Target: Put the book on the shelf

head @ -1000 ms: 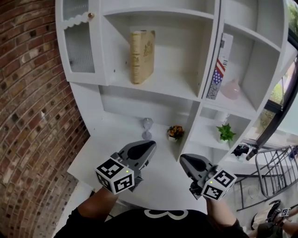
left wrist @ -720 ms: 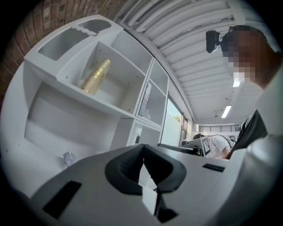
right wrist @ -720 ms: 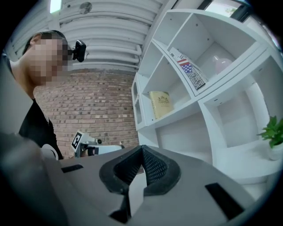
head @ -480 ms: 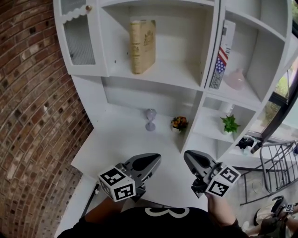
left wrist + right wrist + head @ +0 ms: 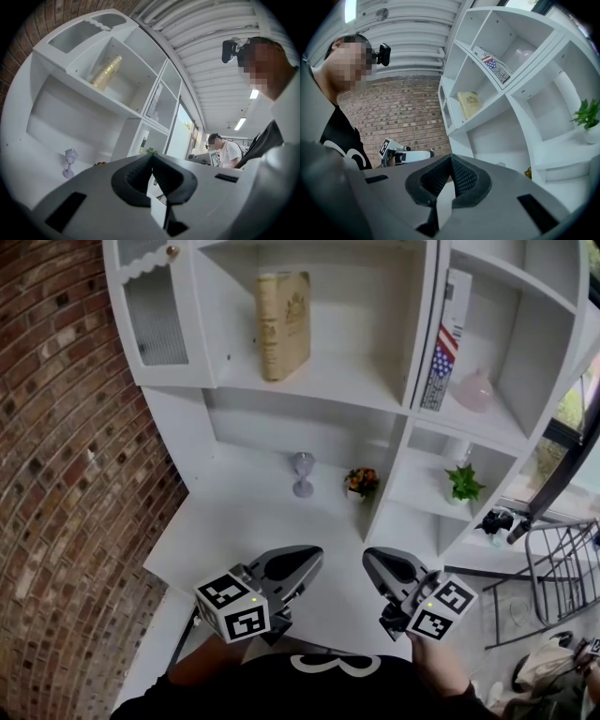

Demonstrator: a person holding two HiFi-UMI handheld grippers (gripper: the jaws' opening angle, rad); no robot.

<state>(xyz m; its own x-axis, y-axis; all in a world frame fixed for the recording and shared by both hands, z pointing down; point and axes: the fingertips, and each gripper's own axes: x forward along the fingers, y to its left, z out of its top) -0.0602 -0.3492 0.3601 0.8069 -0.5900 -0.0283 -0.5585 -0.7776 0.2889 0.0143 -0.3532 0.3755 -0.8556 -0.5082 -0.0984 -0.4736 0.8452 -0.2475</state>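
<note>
A tan book (image 5: 283, 324) stands upright on the upper shelf (image 5: 319, 385) of the white cabinet; it also shows as the tan book (image 5: 106, 72) and the tan book (image 5: 469, 103). My left gripper (image 5: 312, 559) hangs low over the desk's near edge, shut and empty; its jaws meet in the left gripper view (image 5: 152, 161). My right gripper (image 5: 371, 562) sits beside it, also shut with nothing held (image 5: 450, 161). Both are far below the book.
A small glass goblet (image 5: 302, 473) and a flower pot (image 5: 360, 483) stand on the white desk (image 5: 234, 521). A flag-covered book (image 5: 445, 338) leans in the right compartment, with a pink vase (image 5: 473, 392) and a green plant (image 5: 463, 484). Brick wall at left.
Both grippers have dropped lower and nearer to my body, away from the shelves. Their jaws have stayed shut.
</note>
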